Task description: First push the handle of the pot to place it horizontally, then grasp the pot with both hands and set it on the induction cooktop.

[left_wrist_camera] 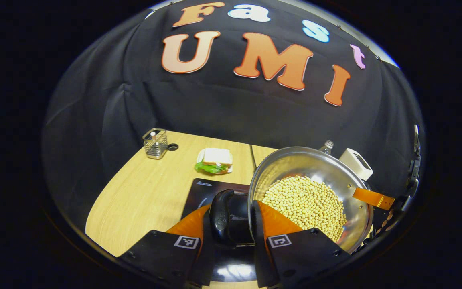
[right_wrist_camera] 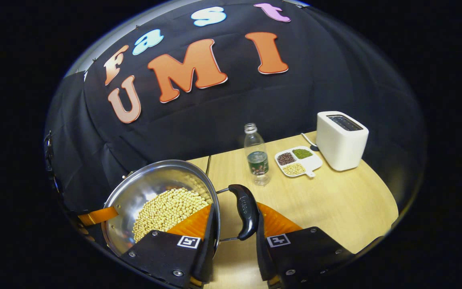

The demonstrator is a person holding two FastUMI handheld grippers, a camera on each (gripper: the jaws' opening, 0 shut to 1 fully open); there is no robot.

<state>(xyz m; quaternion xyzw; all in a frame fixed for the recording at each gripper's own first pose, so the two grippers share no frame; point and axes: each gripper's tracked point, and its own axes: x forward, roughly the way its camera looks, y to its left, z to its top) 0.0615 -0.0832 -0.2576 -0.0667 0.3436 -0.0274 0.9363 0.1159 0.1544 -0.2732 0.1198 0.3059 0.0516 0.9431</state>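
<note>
Progress: we judge the handle-levelling step done and the two-handed grasp made; the pot point(left_wrist_camera: 315, 192) looks lifted, and setting it down is what remains
Pot: steel, filled with pale beans, held tilted above the tabletop point(left_wrist_camera: 142, 196), with its left side over the induction cooktop point(left_wrist_camera: 205, 192)
Left tongs point(left_wrist_camera: 231, 224): we have them closed round the pot's left side handle point(left_wrist_camera: 225, 216), one finger outside the handle, the other against the pot wall just inside the rim
Right tongs point(right_wrist_camera: 235, 224): closed likewise on the right side handle point(right_wrist_camera: 245, 210), one finger over the rim by the beans, the other outside the handle
Placement: the dark cooktop lies just below and beyond the left tongs; we judge the pot must still be centred over it and lowered
Nearby: a bottle point(right_wrist_camera: 257, 156) and toaster point(right_wrist_camera: 341, 138) stand well apart from the pot
</note>
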